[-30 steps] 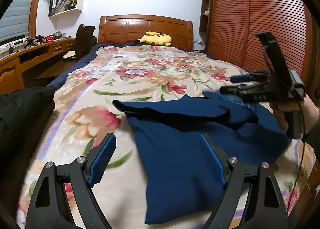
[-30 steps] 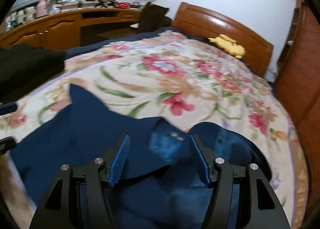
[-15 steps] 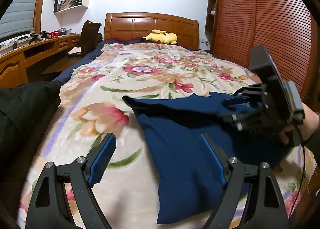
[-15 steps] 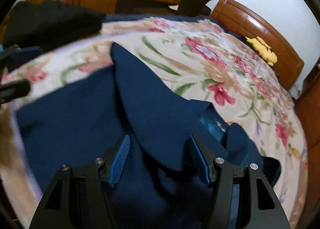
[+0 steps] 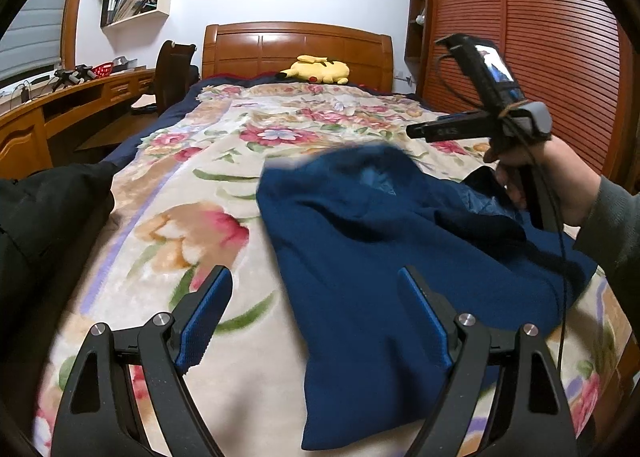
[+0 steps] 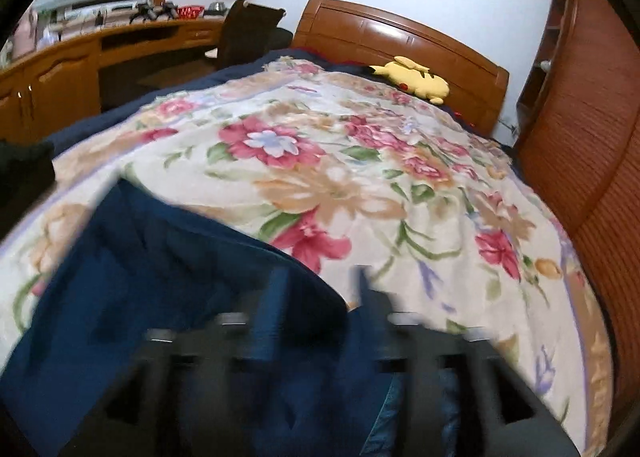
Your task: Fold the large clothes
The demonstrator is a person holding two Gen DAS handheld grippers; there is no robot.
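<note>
Both grippers are empty: left gripper [image 5: 316, 321] hovers with fingers wide apart over the blue garment [image 5: 384, 265] on the bed [image 5: 168, 241]. Right gripper [image 6: 316, 297] is blurry, fingers opening, nothing between them.

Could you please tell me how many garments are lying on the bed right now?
2: a navy garment on the floral blanket in front of both grippers, and a black garment at the bed's left edge. Others may lie outside view.
</note>
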